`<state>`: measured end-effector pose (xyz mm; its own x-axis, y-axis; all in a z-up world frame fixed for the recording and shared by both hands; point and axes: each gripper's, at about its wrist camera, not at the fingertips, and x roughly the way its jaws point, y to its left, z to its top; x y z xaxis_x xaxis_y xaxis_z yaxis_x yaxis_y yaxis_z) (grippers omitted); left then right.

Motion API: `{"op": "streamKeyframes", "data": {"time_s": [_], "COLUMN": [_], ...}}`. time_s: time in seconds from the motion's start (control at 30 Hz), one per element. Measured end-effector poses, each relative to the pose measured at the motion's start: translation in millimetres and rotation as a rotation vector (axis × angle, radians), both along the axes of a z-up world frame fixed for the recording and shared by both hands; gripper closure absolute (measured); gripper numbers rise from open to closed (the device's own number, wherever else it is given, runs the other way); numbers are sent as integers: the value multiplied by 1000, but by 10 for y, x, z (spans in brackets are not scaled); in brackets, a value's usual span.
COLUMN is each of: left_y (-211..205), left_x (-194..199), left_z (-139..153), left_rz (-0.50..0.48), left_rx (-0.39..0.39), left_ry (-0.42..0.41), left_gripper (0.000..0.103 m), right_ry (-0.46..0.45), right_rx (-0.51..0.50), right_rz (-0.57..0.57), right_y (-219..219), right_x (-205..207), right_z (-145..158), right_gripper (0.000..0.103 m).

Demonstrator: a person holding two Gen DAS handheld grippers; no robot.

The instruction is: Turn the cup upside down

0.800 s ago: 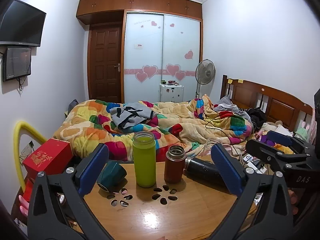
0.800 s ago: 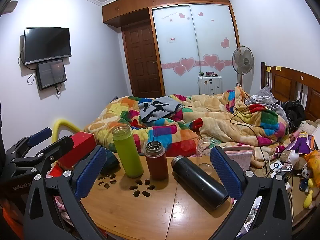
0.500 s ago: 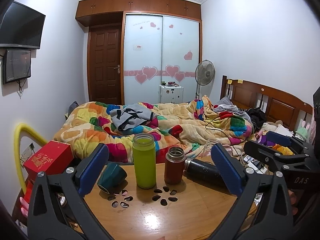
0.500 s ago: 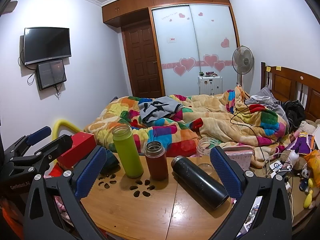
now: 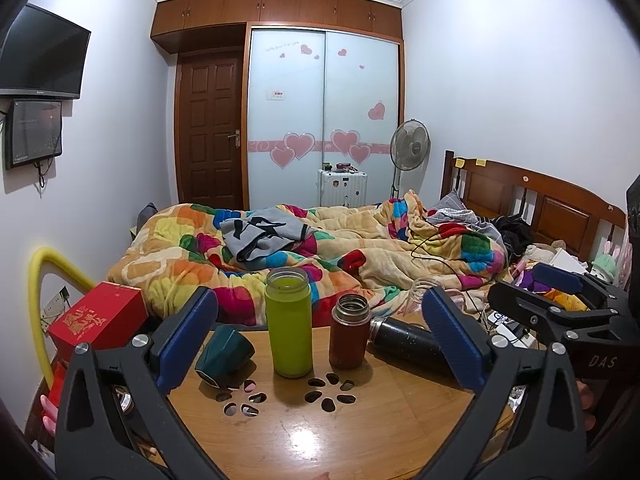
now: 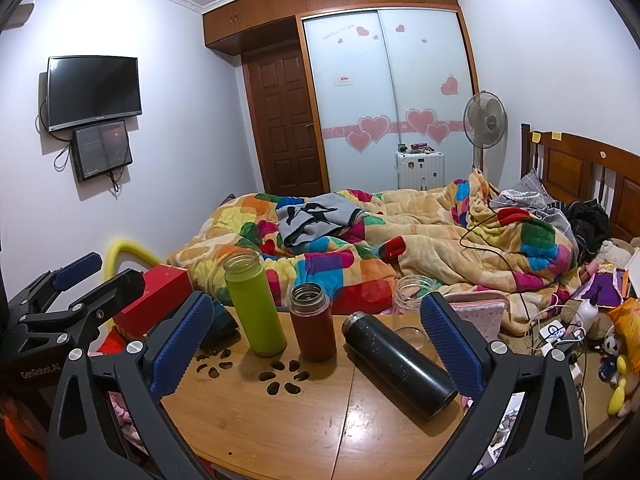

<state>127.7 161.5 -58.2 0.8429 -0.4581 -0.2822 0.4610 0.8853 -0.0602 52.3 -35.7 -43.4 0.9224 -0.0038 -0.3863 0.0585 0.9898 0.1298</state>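
— Blue pads sit wide apart on both tools we hold. Our left gripper has its jaws spread with nothing between the pads, and our right gripper is spread and empty as well.

— And where do we find the cup?

— In the left wrist view, the dark teal cup lies on its side on the wooden table, at about nine o'clock from the green bottle, just beside the left pad but apart from it. Its mouth faces us and to the left. In the right wrist view we see only a sliver of it behind the left pad.

— What stands around it?

— The green bottle stands upright with no lid. At three o'clock from it, close by, stands the brown-red flask, also upright and open. At three o'clock again lies the black flask, on its side, its mouth pointing toward the brown-red one. A clear glass jar stands at the table's far edge, at twelve o'clock from the black flask.

— And further out?

— A red box rests at nine o'clock beyond the cup, off the table's edge. Behind everything we see the bed with its patchwork quilt.
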Motion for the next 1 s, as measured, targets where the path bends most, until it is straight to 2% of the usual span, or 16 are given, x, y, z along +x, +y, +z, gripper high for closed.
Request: {"op": "streamKeyframes", "data": {"time_s": [1.0], "left_y": [0], "left_x": [-14], "left_z": [7], "left_rz": [-1], "left_rx": [-5], "left_ry": [1], "left_gripper": [0], "right_ry": [-8], "right_rx": [-9], "right_rz": [3], "right_y": [47], "right_x": [-18], "right_z": [33], "right_gripper": [0]}}
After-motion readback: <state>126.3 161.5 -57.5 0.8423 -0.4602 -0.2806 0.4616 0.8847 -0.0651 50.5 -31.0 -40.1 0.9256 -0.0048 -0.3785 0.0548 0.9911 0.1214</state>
